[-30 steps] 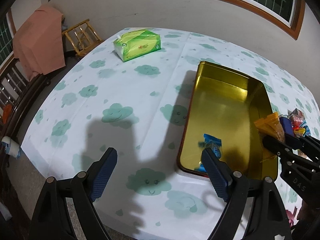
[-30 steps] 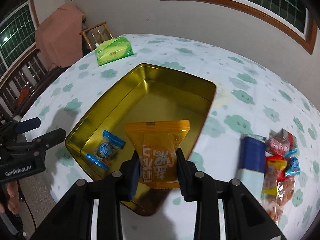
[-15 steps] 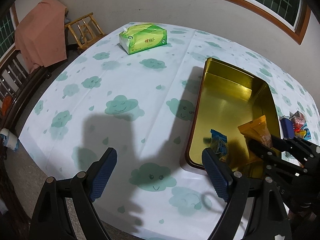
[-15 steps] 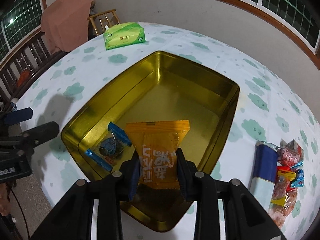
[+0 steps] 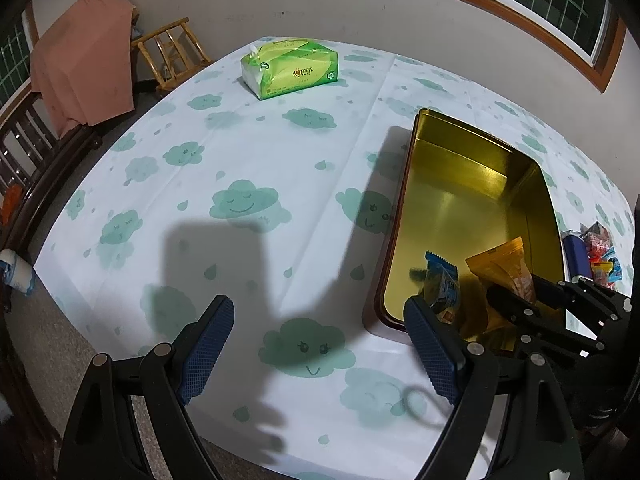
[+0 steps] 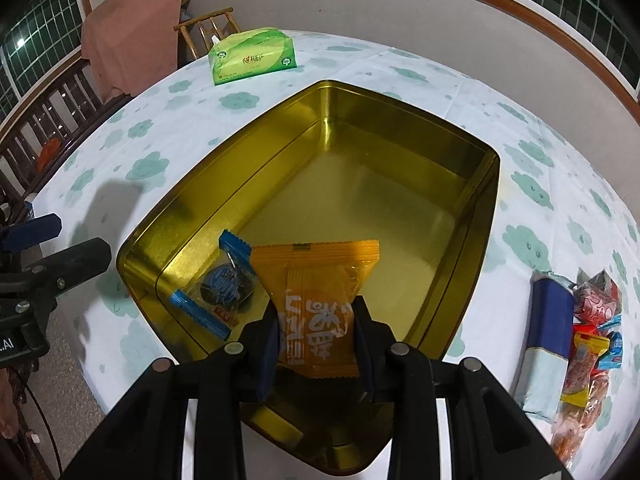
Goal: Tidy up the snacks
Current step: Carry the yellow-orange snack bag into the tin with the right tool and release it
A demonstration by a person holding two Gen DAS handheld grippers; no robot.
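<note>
While pinched at its lower half between the right gripper [image 6: 316, 330] fingers, orange snack packet [image 6: 316, 280] looks light, crinkly, slippery; left gripper [image 5: 320, 344] gapes wide, holding nothing.

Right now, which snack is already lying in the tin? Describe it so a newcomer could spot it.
Find the gold tin on the cloud-print tablecloth. In its near left corner lies a small clear packet with blue ends, beside the bigger orange packet.
</note>
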